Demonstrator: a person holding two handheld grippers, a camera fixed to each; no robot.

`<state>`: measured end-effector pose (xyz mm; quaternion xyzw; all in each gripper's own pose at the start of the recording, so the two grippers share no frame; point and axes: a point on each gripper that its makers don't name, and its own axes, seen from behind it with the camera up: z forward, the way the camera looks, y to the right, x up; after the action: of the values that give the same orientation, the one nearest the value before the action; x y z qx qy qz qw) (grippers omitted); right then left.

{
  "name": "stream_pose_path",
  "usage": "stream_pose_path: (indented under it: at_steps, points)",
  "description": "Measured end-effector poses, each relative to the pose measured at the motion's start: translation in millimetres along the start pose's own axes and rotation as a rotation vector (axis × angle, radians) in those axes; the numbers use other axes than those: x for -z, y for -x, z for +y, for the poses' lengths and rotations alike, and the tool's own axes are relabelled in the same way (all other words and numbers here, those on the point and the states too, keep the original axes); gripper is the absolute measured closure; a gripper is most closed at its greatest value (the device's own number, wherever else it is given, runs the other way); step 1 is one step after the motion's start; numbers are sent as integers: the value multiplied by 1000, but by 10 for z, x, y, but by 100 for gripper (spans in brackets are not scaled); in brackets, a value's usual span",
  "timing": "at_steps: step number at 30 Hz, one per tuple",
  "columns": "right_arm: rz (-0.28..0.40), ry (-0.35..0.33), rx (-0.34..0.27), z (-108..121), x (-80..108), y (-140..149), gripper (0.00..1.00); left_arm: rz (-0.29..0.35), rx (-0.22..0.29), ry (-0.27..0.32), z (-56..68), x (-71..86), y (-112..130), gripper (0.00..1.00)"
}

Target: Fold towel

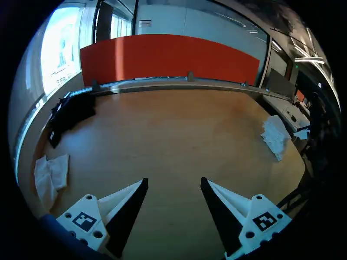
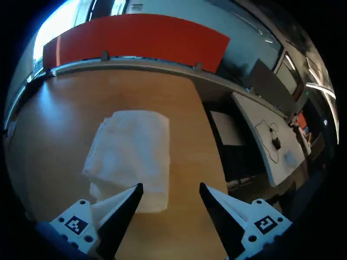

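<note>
White folded towel (image 2: 130, 151) on wooden table (image 2: 56, 125)

Your left gripper view looks from the near side across the wooden table (image 1: 173, 130) toward the orange partition (image 1: 169, 58), while your right gripper view sits close over the towel (image 2: 130, 147), sharing that table and partition.

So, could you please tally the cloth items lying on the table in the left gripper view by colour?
White: 2, a crumpled cloth and a folded towel
Black: 1, a dark bundle that looks like fabric
Total: 3
</note>
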<state>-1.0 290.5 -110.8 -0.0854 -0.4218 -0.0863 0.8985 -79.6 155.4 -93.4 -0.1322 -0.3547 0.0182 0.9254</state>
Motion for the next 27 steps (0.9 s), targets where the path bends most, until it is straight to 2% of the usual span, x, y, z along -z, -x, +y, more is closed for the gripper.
stream_pose_path:
  at_steps: [5,12,21,27]
  points:
    - [99,0,-52,-70,117,-241,0,36,-2,-20,-85,-24,-128,11]
    - [274,3,-114,-182,343,-679,0,110,2,-55,-221,-45,-373,11]
    - [480,-21,-118,-458,663,-1172,0,240,8,-96,-364,-32,-754,11]
    - [583,-47,-120,-698,850,-1464,0,321,15,-121,-444,-12,-941,11]
